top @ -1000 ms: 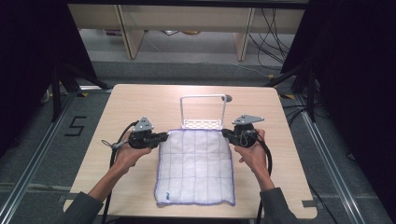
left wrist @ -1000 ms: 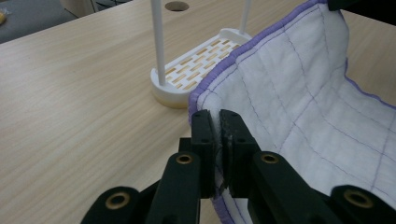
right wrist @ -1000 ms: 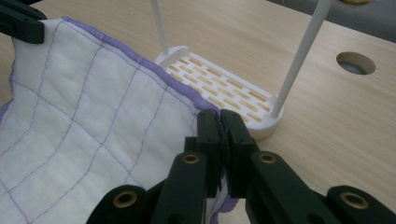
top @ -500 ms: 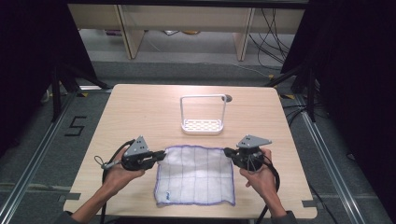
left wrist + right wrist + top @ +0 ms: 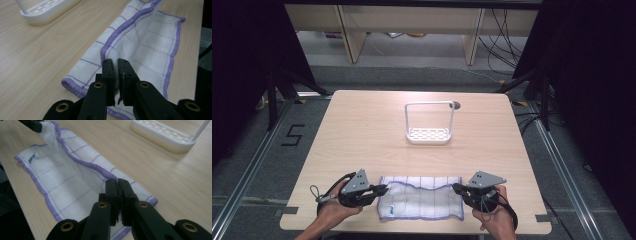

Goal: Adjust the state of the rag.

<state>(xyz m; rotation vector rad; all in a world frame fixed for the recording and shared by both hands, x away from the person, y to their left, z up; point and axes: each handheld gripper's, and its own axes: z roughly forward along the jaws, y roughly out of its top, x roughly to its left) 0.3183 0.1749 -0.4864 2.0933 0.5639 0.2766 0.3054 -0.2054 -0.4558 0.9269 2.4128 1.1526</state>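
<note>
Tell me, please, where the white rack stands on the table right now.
In the high view the white rack stands upright, far of centre on the table, apart from the cloth by the near edge.

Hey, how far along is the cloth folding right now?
Done: the cloth lies doubled over, its far purple hem brought toward the table's near edge. In hand: the left gripper and right gripper each pinch a corner of the top layer, jaws shut on fabric. Left: the top hem sits short of the near hem and wavy, so aligning, releasing, and perhaps another fold remain. The white rack sits untouched.
</note>
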